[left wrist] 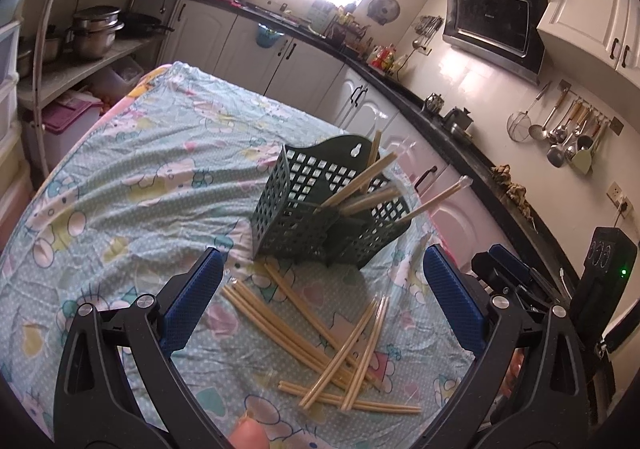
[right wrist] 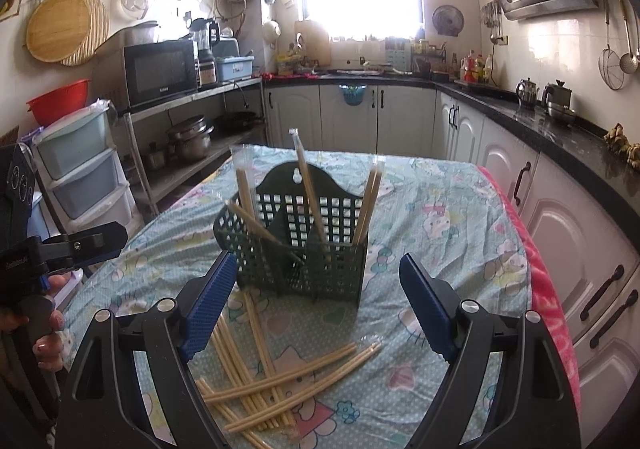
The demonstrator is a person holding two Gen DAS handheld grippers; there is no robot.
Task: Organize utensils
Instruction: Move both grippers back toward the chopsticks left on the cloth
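A dark green lattice utensil basket (left wrist: pixel 320 209) (right wrist: pixel 304 245) stands on the cloth-covered table (left wrist: pixel 132 177) (right wrist: pixel 448 225), with several wrapped chopstick pairs (left wrist: pixel 368 173) (right wrist: pixel 308 189) leaning in its compartments. Several loose chopsticks (left wrist: pixel 336 341) (right wrist: pixel 276 381) lie crossed on the cloth in front of it. My left gripper (left wrist: pixel 324 297) is open and empty above the loose pile. My right gripper (right wrist: pixel 316 301) is open and empty, just in front of the basket. The right gripper shows at the right edge of the left wrist view (left wrist: pixel 516 273); the left one shows at the left edge of the right wrist view (right wrist: pixel 96 241).
Kitchen counters and white cabinets (right wrist: pixel 560 209) run along the right and back. A metal shelf with a microwave and pots (right wrist: pixel 168 89) stands at the left, next to plastic drawers (right wrist: pixel 80 169). The table's right edge carries a pink cloth border (right wrist: pixel 540 269).
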